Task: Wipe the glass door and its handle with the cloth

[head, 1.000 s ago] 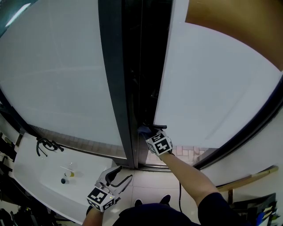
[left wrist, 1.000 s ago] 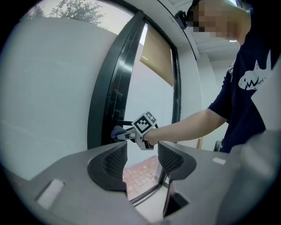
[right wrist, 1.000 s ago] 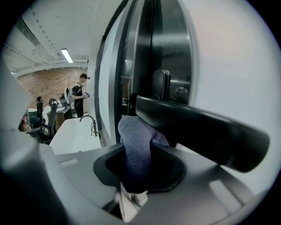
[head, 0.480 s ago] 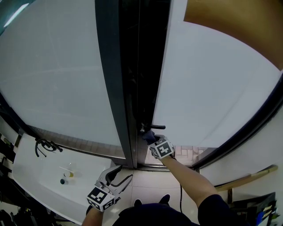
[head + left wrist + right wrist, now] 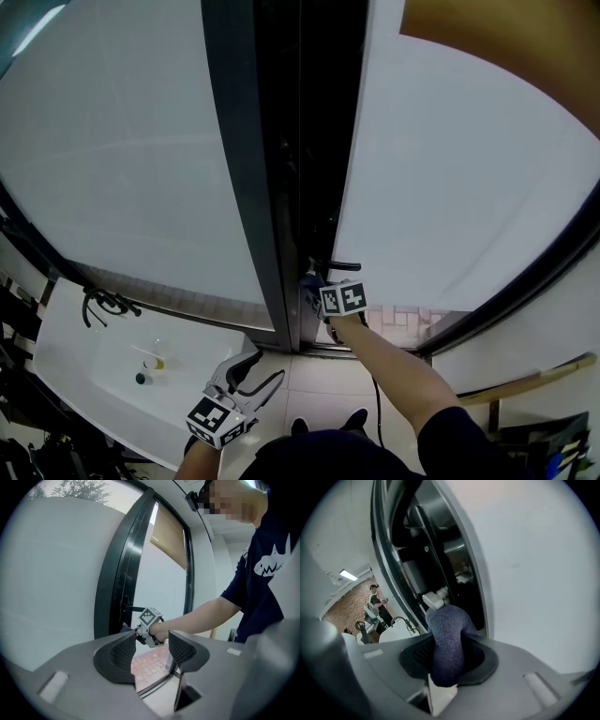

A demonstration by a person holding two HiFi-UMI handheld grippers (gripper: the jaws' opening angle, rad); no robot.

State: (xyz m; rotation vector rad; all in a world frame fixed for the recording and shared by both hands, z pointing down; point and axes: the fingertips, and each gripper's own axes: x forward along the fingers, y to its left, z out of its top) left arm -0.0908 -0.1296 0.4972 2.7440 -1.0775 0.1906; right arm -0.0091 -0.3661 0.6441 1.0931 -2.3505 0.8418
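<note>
Pale frosted glass fills most of the head view, split down the middle by a dark door frame (image 5: 246, 187). The glass door (image 5: 450, 187) stands to the right of that frame, and its dark lever handle (image 5: 339, 266) juts out low on the door's left edge.

The right gripper (image 5: 449, 658) reaches to that edge just below the handle, at the end of a bare forearm. Its jaws are closed tight on a blue-purple knitted cloth (image 5: 446, 634), which stands up in a rounded fold between them. The top of the fold sits against the door's inner edge, right under a small white latch piece (image 5: 433, 598). It seems to touch the latch, though the wide-angle view makes that hard to confirm.

The left gripper (image 5: 261, 371) hangs low near the person's body, over the light tiled floor (image 5: 314, 380) and well apart from the door. Its jaws are spread wide with nothing between them.

At the lower left stands a white table (image 5: 84, 361). A tangle of dark cables (image 5: 103, 302) lies near its far edge and a small bottle (image 5: 153, 363) stands nearer its middle. A wooden pole (image 5: 525, 380) lies at the lower right.
</note>
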